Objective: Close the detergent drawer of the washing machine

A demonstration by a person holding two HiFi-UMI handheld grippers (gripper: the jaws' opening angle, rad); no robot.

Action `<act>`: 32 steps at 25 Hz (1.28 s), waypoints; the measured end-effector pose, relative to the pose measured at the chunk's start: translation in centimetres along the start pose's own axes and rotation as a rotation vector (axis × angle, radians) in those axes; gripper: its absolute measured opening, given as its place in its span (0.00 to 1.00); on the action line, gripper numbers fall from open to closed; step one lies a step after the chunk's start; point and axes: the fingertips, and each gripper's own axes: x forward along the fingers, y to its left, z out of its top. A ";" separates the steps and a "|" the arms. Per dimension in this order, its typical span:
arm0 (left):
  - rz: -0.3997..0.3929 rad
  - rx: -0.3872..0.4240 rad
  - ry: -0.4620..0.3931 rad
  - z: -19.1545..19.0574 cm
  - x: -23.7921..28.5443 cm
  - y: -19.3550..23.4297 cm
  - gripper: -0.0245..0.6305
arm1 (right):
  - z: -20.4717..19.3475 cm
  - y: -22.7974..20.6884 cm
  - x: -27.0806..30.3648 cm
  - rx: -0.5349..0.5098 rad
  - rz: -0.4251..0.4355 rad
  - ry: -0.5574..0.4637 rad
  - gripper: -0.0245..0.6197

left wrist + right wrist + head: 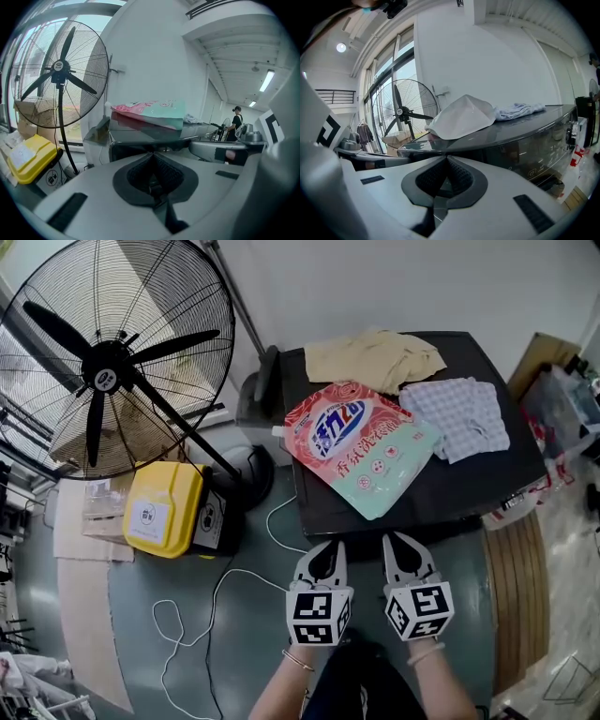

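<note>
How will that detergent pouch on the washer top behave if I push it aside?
The detergent pouch lies flat and creased, so it is probably floppy and would sag when lifted. Its glossy film on the smooth washer top likely slides easily.

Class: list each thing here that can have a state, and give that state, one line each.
left tool: shut, empty
right tool: shut, empty
detergent pouch: lying flat on washing machine
fan: blades sharp, seemingly still
yellow box: lid down
detergent drawer: cannot be made out
</note>
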 end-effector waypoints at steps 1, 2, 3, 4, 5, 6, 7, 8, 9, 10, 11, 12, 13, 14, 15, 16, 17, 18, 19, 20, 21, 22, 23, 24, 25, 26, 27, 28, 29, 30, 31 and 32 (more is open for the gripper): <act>0.000 -0.001 0.000 0.0 0.0 0.0 0.06 | 0.0 0.0 0.0 0.005 0.003 0.001 0.08; 0.001 -0.002 -0.001 0.0 0.0 0.0 0.06 | 0.0 0.0 0.0 0.009 0.006 0.002 0.08; 0.001 -0.002 -0.003 0.0 0.0 0.0 0.06 | 0.0 0.0 0.0 0.012 0.009 0.004 0.08; 0.002 -0.002 -0.004 0.0 0.0 0.0 0.06 | 0.0 0.0 0.0 0.014 0.014 0.007 0.08; 0.003 -0.001 -0.005 0.0 0.0 0.0 0.06 | 0.0 0.0 0.0 0.015 0.019 0.010 0.08; 0.004 -0.001 -0.004 0.0 0.0 0.0 0.06 | 0.0 0.0 0.0 0.015 0.025 0.014 0.08; 0.006 -0.001 -0.002 0.0 0.0 -0.1 0.06 | 0.0 0.0 -0.1 0.013 0.030 0.018 0.08; 0.007 -0.001 -0.001 0.0 0.0 -0.1 0.06 | 0.0 0.0 -0.1 0.009 0.034 0.023 0.08; 0.007 0.001 0.000 0.0 0.0 -0.1 0.06 | -0.1 0.1 -0.1 0.002 0.038 0.029 0.08; 0.008 0.003 0.001 0.0 0.0 -0.1 0.06 | -0.2 0.2 -0.1 -0.006 0.043 0.038 0.08; 0.007 0.007 0.002 0.0 0.0 -0.1 0.06 | -0.5 0.4 0.0 -0.016 0.048 0.047 0.08; 0.007 0.010 0.003 -0.1 0.0 -0.1 0.06 | -0.7 0.5 -0.1 -0.025 0.054 0.055 0.08; 0.006 0.012 0.005 -0.1 0.0 -0.1 0.06 | -0.8 0.6 -0.1 -0.032 0.058 0.060 0.08; 0.006 0.013 0.008 -0.1 0.0 -0.1 0.06 | -0.9 0.7 -0.2 -0.035 0.061 0.062 0.08; 0.007 0.013 0.011 -0.1 0.0 -0.1 0.06 | -0.9 0.8 -0.4 -0.036 0.064 0.061 0.08; 0.008 0.011 0.015 -0.1 0.0 -0.1 0.06 | -0.8 0.9 -0.5 -0.035 0.067 0.060 0.08; 0.009 0.010 0.018 0.0 0.0 -0.1 0.06 | -0.7 1.0 -0.6 -0.035 0.071 0.058 0.08; 0.009 0.010 0.020 0.0 0.0 -0.1 0.06 | -0.6 1.1 -0.7 -0.033 0.075 0.056 0.08; 0.008 0.011 0.019 0.1 -0.1 -0.2 0.06 | -0.5 1.2 -0.9 -0.032 0.080 0.055 0.08; 0.007 0.013 0.018 0.2 -0.3 -0.4 0.06 | -0.4 1.3 -1.0 -0.030 0.084 0.054 0.08; 0.006 0.016 0.017 0.3 -0.5 -0.5 0.06 | -0.3 1.5 -1.2 -0.030 0.088 0.053 0.08; 0.005 0.018 0.015 0.4 -0.7 -0.7 0.06 | -0.2 1.6 -1.4 -0.029 0.093 0.052 0.08; 0.005 0.020 0.012 0.5 -0.9 -0.8 0.06 | -0.1 1.7 -1.6 -0.030 0.098 0.051 0.08; 0.005 0.021 0.009 0.7 -1.2 -1.0 0.06 | 0.0 1.9 -1.8 -0.033 0.103 0.050 0.08; 0.005 0.023 0.006 0.8 -1.5 -1.1 0.06 | 0.1 2.1 -2.0 -0.036 0.107 0.050 0.08; 0.005 0.024 0.003 1.0 -1.8 -1.3 0.06 | 0.2 2.2 -2.3 -0.040 0.110 0.049 0.08; 0.005 0.026 0.000 1.1 -2.1 -1.4 0.06 | 0.3 2.3 -2.5 -0.041 0.113 0.048 0.08; 0.005 0.028 -0.003 1.2 -2.4 -1.6 0.06 | 0.4 2.4 -2.8 -0.041 0.115 0.046 0.08; 0.004 0.031 -0.006 1.4 -2.7 -1.8 0.06 | 0.5 2.5 -3.0 -0.040 0.117 0.043 0.08; 0.004 0.032 -0.009 1.5 -3.1 -2.0 0.06 | 0.6 2.6 -3.4 -0.040 0.120 0.040 0.08; 0.004 0.034 -0.011 1.6 -3.4 -2.2 0.06 | 0.7 2.7 -3.7 -0.040 0.122 0.036 0.08; 0.006 0.035 -0.012 1.7 -3.8 -2.4 0.06 | 0.9 2.7 -4.0 -0.040 0.125 0.032 0.08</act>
